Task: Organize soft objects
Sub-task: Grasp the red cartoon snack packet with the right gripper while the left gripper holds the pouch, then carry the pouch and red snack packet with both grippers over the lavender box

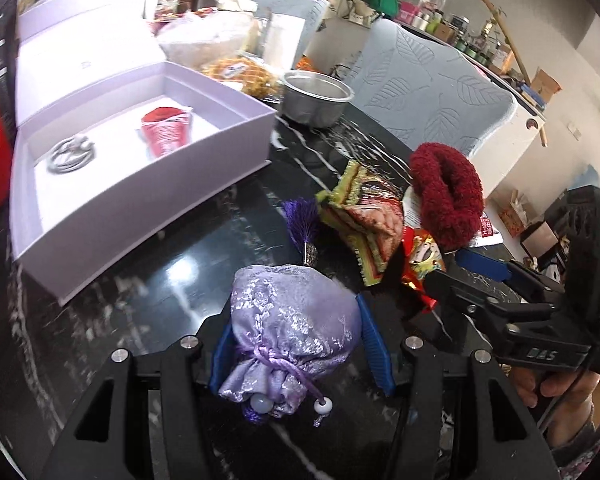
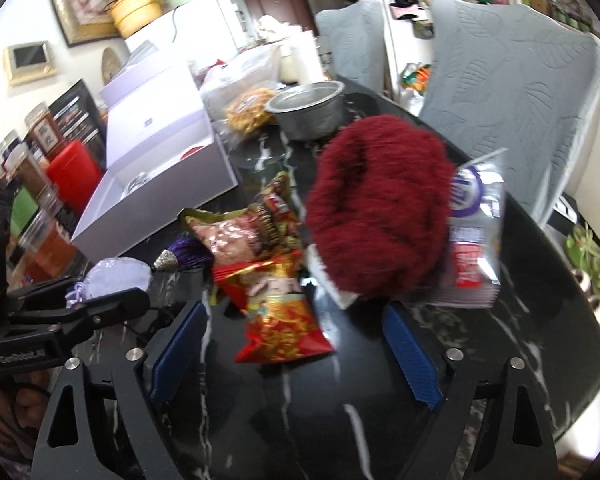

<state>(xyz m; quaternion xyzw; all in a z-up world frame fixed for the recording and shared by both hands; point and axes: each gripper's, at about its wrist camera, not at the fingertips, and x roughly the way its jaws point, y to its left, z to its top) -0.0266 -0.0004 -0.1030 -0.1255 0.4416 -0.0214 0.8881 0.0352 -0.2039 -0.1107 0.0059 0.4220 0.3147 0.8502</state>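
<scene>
Pouch in my left tongs, next grab lined up on the right

My left tongs [image 1: 296, 344] are clenched on the lilac satin pouch [image 1: 290, 320], both blue pads pressing its sides, its purple tassel [image 1: 302, 220] trailing out ahead over the dark worktop [image 1: 180, 264]. I reckon I'm mid-carry: the open white box [image 1: 140, 168] sits ahead and off to the left of those tongs, already holding a red packet [image 1: 166, 128], so the pouch probably wants to go over the near wall and get dropped in. My right tongs [image 2: 296, 352] are spread wide with nothing gripped; a red-gold snack packet [image 2: 280, 320] lies between the pads, untouched, with the fuzzy dark-red scrunchie [image 2: 376, 208] just beyond. Next I'd probably nip that packet.
</scene>
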